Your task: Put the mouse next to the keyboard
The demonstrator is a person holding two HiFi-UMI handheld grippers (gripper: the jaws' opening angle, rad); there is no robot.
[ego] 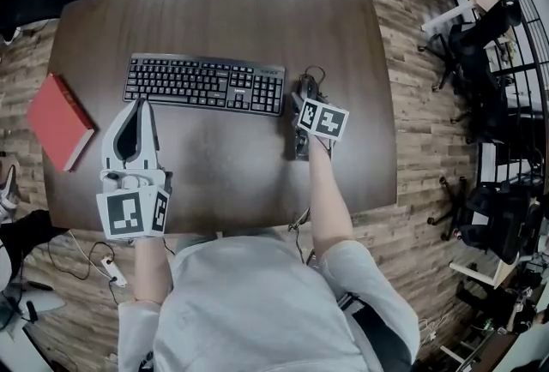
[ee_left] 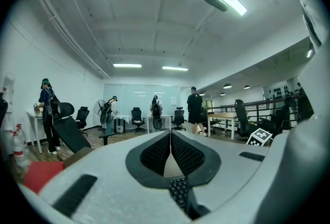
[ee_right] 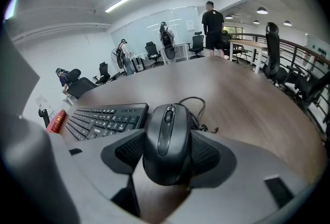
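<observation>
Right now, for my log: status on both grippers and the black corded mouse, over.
Left gripper shut, empty, over brown table. Right gripper shut on black corded mouse, just off black keyboard's right end. Nothing in the way; red book far left.

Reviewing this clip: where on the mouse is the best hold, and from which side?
Grip the mouse by its two long flanks at mid-body, coming from the rounded rear end, as the right gripper does now, fingers closed on it. The flanks are its narrowest span, and the cord leaves the front end, beside the keyboard.
</observation>
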